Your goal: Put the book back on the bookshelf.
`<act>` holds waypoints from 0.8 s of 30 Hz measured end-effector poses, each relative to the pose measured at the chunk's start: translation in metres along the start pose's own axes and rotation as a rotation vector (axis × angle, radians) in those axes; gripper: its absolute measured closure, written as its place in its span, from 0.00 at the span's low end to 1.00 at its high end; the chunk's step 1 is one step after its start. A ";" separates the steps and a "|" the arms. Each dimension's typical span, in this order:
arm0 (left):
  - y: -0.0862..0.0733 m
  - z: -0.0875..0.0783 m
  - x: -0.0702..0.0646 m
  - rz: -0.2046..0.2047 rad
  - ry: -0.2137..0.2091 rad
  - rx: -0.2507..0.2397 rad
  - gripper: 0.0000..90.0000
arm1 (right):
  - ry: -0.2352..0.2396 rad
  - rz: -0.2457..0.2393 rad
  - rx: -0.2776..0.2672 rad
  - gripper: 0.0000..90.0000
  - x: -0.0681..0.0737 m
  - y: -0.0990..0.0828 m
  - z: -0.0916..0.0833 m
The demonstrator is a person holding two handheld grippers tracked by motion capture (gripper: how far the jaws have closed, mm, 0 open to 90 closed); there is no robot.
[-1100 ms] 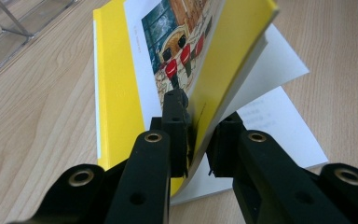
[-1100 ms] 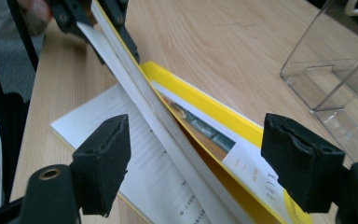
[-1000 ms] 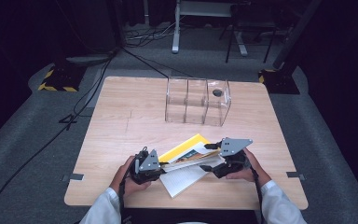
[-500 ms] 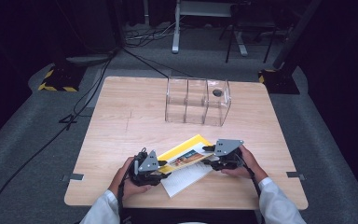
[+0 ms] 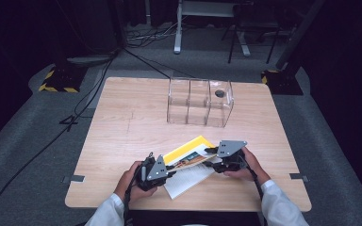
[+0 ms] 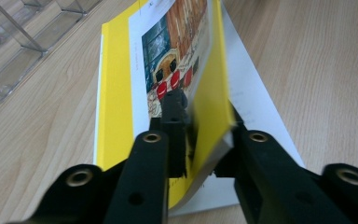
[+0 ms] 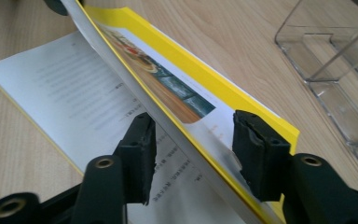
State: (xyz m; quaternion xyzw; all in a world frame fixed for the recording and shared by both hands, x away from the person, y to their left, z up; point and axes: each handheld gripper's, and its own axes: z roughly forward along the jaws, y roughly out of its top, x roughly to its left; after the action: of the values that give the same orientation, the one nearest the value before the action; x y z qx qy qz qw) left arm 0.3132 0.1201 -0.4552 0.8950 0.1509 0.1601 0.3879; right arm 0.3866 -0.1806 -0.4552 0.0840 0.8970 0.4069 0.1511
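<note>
Right tongs point(image 5: 212, 157) have moved in since 1 s ago, jaws apart around the book point(image 5: 188, 153) cover. Left tongs point(image 5: 167, 169) clamp its edge. Opening likely.

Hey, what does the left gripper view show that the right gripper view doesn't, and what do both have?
Left gripper view alone: the left gripper with its fingers pinching the lifted yellow cover at its edge, and the cover picture's red shapes.

Right gripper view alone: the right gripper with its fingers apart, one on each side of the raised cover's edge, and the lines of print on the open white page.

Both: the yellow book partly open on the wooden table, and the clear plastic organizer beyond it.
</note>
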 end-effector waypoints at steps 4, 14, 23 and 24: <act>-0.006 -0.007 0.005 0.003 -0.019 -0.002 0.92 | -0.012 0.031 -0.022 0.53 -0.007 -0.009 -0.003; -0.023 -0.023 0.025 -0.045 -0.021 -0.007 0.88 | 0.024 0.045 -0.090 0.71 -0.012 -0.028 -0.003; -0.026 -0.031 0.039 -0.125 0.000 -0.020 0.72 | 0.011 -0.080 -0.078 0.86 0.006 -0.018 -0.004; -0.024 -0.031 0.037 -0.137 0.001 -0.018 0.68 | 0.010 -0.089 -0.076 0.86 0.008 -0.017 -0.004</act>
State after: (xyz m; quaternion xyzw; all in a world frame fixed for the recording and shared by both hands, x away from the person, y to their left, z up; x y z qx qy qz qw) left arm 0.3308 0.1703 -0.4472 0.8790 0.2105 0.1349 0.4061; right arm 0.3774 -0.1918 -0.4670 0.0361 0.8844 0.4341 0.1676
